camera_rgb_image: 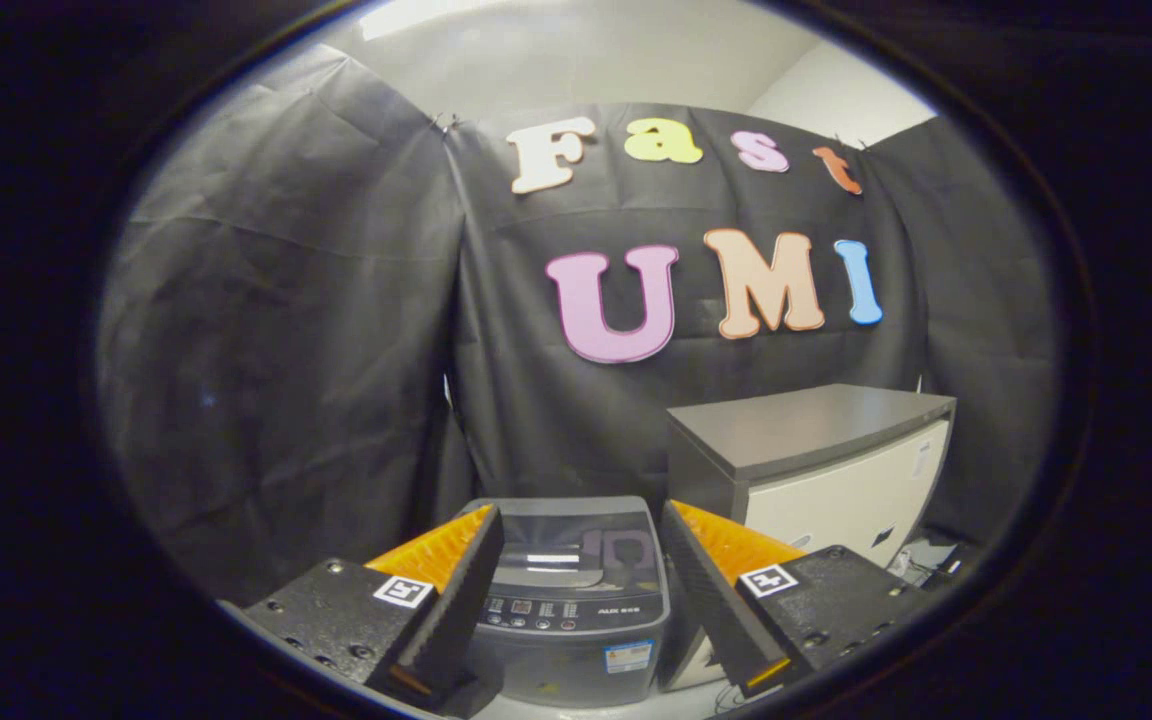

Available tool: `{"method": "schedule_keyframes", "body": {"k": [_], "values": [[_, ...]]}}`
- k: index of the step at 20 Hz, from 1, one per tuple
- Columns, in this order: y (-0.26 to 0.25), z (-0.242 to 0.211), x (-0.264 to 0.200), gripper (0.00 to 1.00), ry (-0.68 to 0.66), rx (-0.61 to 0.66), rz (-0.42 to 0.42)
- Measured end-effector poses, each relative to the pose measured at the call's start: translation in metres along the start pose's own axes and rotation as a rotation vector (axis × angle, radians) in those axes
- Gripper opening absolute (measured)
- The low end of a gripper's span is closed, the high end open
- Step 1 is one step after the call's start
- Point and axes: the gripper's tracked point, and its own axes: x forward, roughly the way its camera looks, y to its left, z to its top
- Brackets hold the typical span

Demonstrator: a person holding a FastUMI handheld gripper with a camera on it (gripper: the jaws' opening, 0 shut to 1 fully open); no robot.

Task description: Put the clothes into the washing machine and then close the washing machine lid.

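A small grey top-loading washing machine stands on the floor ahead, seen between my two fingers. Its glossy dark lid lies flat and shut, with a button panel along the front edge. My gripper is open, its orange-and-black fingers spread wide to either side of the machine. Nothing sits between the fingers.
A grey-topped cabinet with a white front stands close to the right of the washing machine. Black cloth walls the booth behind and to the left. Some cables lie on the floor at the far right.
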Motion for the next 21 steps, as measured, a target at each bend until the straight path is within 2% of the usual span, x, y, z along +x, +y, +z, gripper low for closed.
{"method": "schedule_keyframes", "body": {"k": [4,8,15,21], "values": [[-0.023,0.018,-0.033,0.96,-0.049,0.025,-0.016],[-0.03,0.017,-0.063,0.96,-0.061,0.041,-0.02],[-0.035,0.026,-0.104,0.96,-0.089,0.057,0.023],[-0.028,0.027,-0.123,0.96,-0.072,-0.026,0.085]]}}
